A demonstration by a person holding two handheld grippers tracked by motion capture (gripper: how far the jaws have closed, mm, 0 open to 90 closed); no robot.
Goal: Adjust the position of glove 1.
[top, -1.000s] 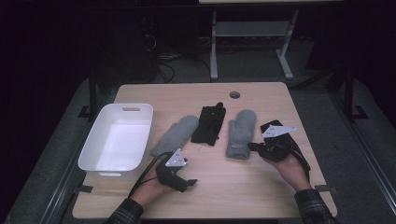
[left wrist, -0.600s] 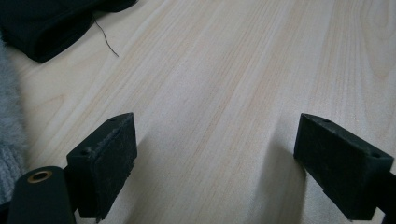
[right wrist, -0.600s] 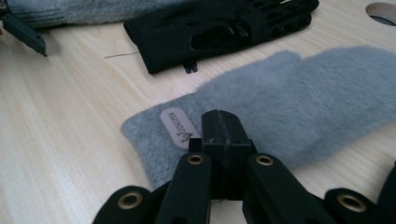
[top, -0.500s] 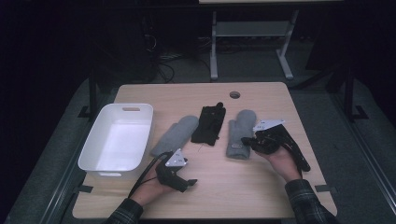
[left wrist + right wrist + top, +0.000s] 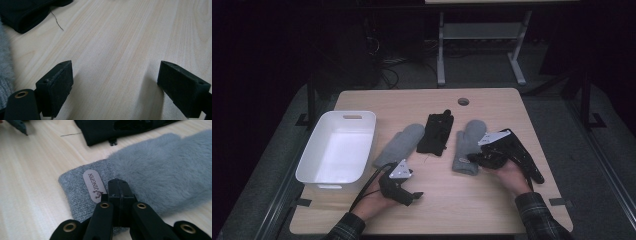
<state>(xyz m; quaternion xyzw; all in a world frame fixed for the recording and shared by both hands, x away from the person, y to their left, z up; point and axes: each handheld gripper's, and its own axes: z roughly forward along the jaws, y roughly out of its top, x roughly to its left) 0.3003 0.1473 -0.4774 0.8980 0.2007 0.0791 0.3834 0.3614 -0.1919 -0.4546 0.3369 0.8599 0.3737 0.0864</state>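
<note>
Right tool [image 5: 117, 188] clenched empty over the cuff of the grey mitten [image 5: 155, 167] lying flat on the worktop [image 5: 492, 210], left tool [image 5: 113, 85] released; risk: shut jaws only shove the fuzzy mitten aside.

On the tabletop [image 5: 492, 200], the right gripper [image 5: 117, 187] has its jaws pressed together over the cuff end of a mitten [image 5: 160, 167], seemingly resting on the knit just beside its label [image 5: 94, 185]. Beyond those jaws, past the mitten, lies a glove [image 5: 120, 127]. The left gripper [image 5: 115, 87] has its jaws spread wide over bare tabletop; ahead and to their left sits the glove's edge, and at their left a second mitten [image 5: 5, 72]. A bin [image 5: 339, 147] stands farther left of that mitten.
</note>
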